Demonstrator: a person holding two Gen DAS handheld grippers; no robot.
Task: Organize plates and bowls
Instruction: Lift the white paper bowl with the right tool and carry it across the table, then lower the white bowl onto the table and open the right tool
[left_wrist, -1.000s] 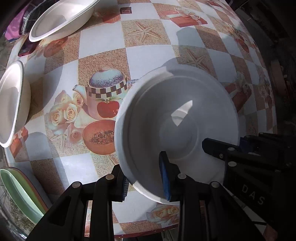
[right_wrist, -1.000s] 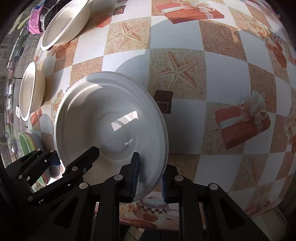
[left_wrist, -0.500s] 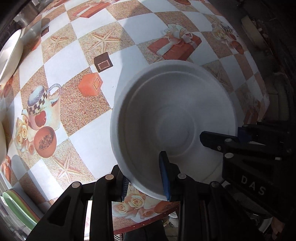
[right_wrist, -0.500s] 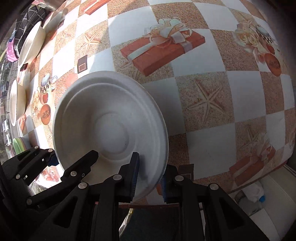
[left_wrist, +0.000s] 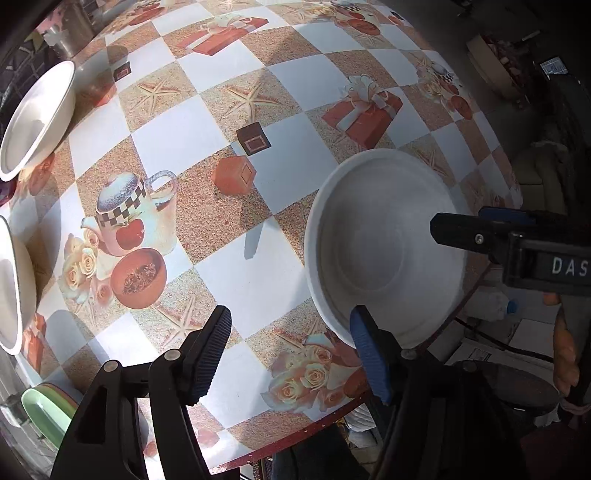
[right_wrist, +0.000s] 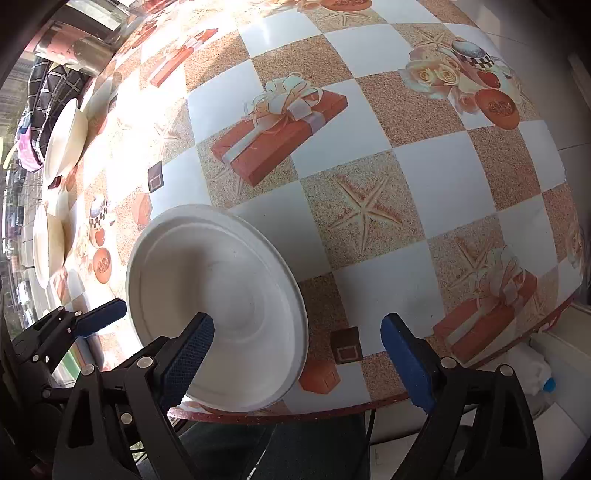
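Nearby, 2 cream bowls (left_wrist: 33, 118) sit well apart from the white plate (left_wrist: 384, 251).

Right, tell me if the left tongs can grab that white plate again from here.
Probably yes. The left tongs are open, and the white plate lies right by the right finger, at the table edge, with nothing between.

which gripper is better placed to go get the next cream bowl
Left, probably. Both grippers are open, off the white plate. The cream bowls sit left of the left gripper; the right gripper is farther from them.
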